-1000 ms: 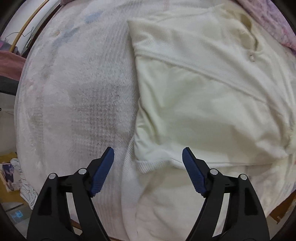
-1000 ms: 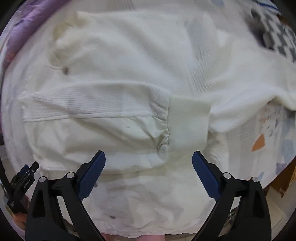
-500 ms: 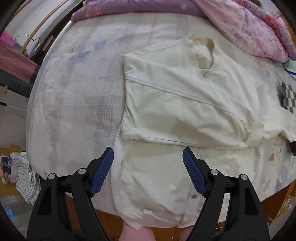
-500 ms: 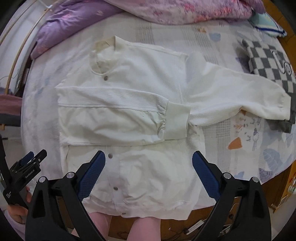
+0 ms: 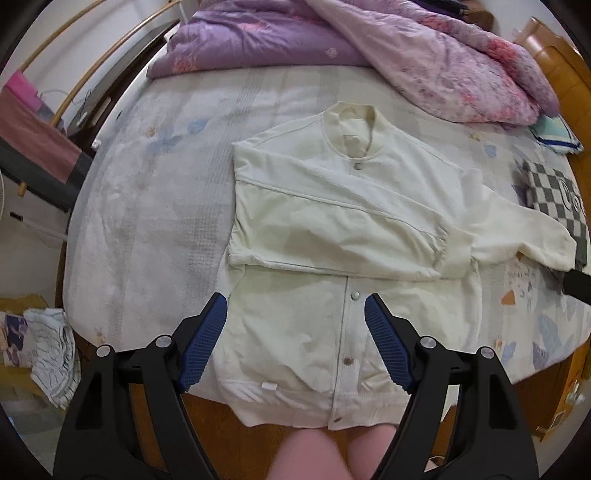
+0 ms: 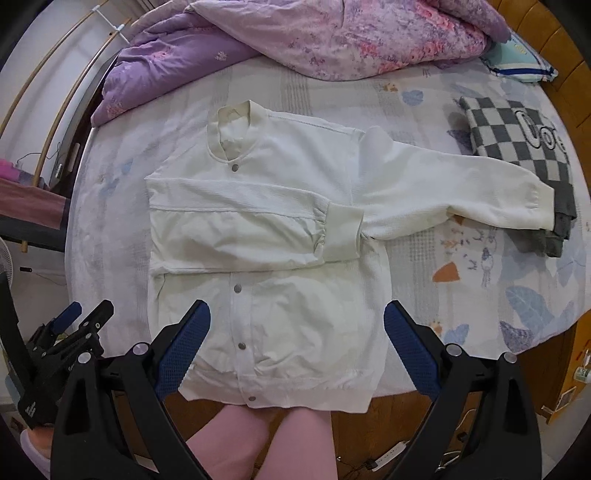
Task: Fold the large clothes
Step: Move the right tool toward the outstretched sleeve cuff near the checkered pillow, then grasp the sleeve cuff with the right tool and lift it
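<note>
While the cream snap-front jacket (image 6: 266, 258) is lying flat on the bed (image 6: 480, 295) with its collar toward the purple quilt (image 6: 332, 33) and its hem at the near edge, both sets of tongs are being held well above it, pointed steeply down. The left tongs (image 5: 295, 343) are being kept wide with nothing between the blue pads, and the right tongs (image 6: 295, 350) are likewise being held wide and empty. One sleeve (image 6: 258, 214) is lying folded across the chest, its cuff resting near the far side seam; the other sleeve (image 6: 454, 188) is stretched straight out to the right, its long axis running sideways away from the body, with the cuff lying on a grey-and-white checked garment (image 6: 517, 140). That outstretched sleeve is judged to be what the coming move turns on: it lies ahead and to the right of both tongs, and the right tongs are being carried nearer to it, so the reach is likely to be made from that side and the sleeve brought leftward over the chest. Large rounded letters are being shown on the checked garment, but they cannot be read for certain. A small white tag (image 5: 269, 386) near the hem is too small for any writing to be made out.
</note>
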